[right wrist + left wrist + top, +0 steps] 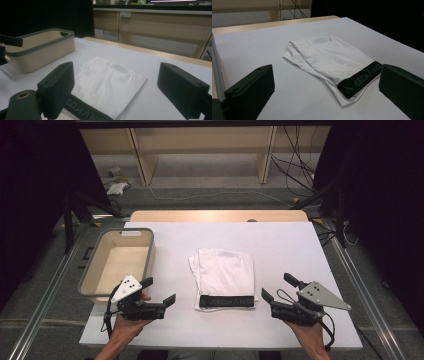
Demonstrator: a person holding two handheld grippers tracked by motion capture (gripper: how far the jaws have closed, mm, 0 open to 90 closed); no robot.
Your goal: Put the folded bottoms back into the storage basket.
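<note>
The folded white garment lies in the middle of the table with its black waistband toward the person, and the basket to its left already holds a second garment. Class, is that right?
One thing is wrong: the basket is empty, as the high view shows. The folded white garment does lie mid-table, its black waistband toward the person, basket to its left.

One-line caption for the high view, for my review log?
Two open handheld grippers, left and right, flank folded white underwear beside a beige bin.
</note>
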